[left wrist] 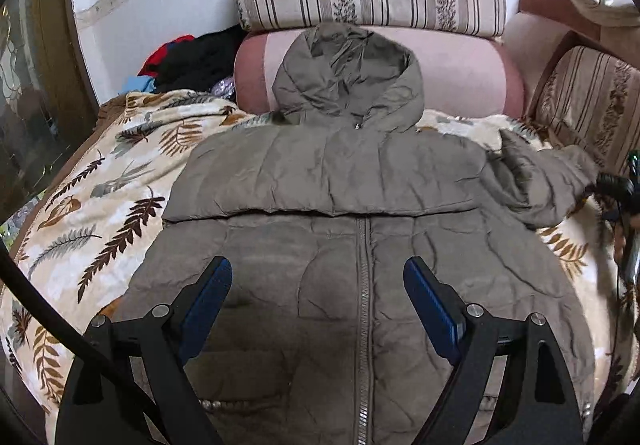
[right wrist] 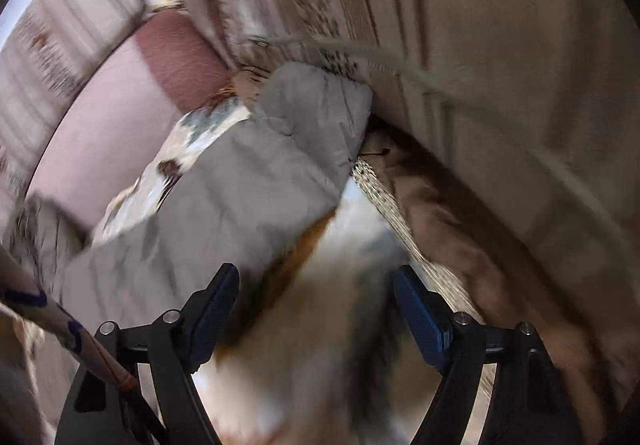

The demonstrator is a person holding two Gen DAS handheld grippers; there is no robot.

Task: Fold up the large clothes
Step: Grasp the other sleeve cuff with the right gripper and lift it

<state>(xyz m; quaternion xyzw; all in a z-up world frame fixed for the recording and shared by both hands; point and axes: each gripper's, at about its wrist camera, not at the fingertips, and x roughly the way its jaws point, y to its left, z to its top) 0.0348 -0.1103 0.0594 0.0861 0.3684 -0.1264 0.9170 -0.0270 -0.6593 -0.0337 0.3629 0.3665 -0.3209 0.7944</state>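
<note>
**Bringing the loose sleeve in before the first fold**

My left gripper (left wrist: 318, 285) hangs over the lower front of the olive puffer jacket (left wrist: 340, 205), jaws spread wide and holding nothing. The jacket lies front up on the leaf-print blanket (left wrist: 100, 197), zip (left wrist: 363, 305) closed and running straight down the middle, hood (left wrist: 348, 73) propped against the pink bolster (left wrist: 460, 69). On the jacket's left side I see no sleeve sticking out, so I judge it is tucked in or under, though I cannot tell which. The other sleeve (left wrist: 536, 181) trails off crumpled toward the striped cushion (left wrist: 592, 101).

My right gripper (right wrist: 316, 305) is out by that sleeve, also wide and empty. Its view is smeared by motion, so detail is poor, but the sleeve (right wrist: 248, 165) lies ahead and to the left of my fingers, its cuff end near the cushion base.

To do this step well, I think I should take the sleeve near the cuff, pinching both layers of padding so it does not slip, then carry it low across the chest and lay it flat. Puffy fabric springs back, so a press after release should help. My left gripper could rest on the body near the zip to keep the jacket from sliding on the soft blanket. The risk is grabbing blanket along with sleeve.
</note>
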